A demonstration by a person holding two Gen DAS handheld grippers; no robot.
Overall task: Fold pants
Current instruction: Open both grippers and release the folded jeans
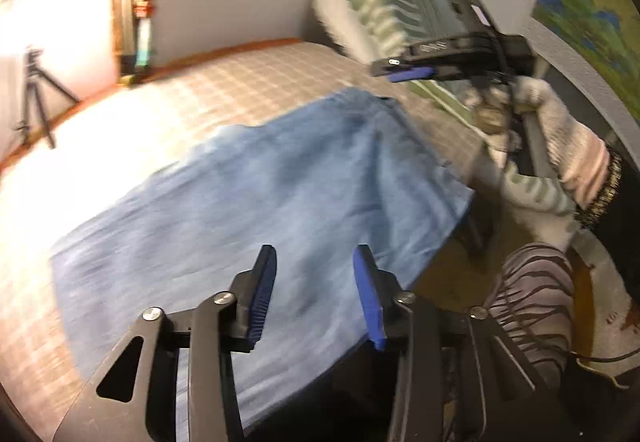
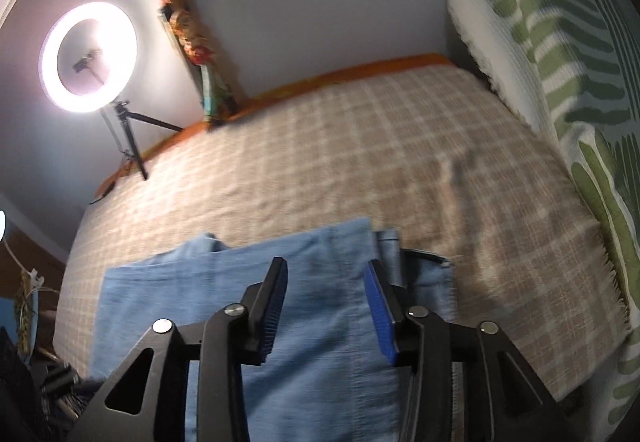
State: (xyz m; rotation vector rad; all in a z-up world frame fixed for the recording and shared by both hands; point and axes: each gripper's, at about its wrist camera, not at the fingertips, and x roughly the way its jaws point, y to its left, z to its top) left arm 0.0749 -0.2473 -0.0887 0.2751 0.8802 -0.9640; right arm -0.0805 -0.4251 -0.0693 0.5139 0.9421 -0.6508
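Blue denim pants (image 1: 260, 194) lie folded flat on a beige checked bedspread (image 1: 248, 82), reaching the bed's near edge. My left gripper (image 1: 315, 254) hovers over the near part of the denim, open, with nothing between its blue pads. In the right wrist view the pants (image 2: 320, 322) show a folded upper edge and a waistband corner at the right. My right gripper (image 2: 327, 267) hangs above that denim, open and holding nothing. A gloved hand (image 1: 560, 118) carries the right gripper at the upper right of the left wrist view.
A green-and-white patterned pillow (image 2: 580, 82) leans along the right side of the bed (image 2: 400, 162). A lit ring light (image 2: 90, 56) on a tripod and a framed figure (image 2: 204, 62) stand by the far wall. A person's striped trouser leg (image 1: 528, 302) is beside the bed.
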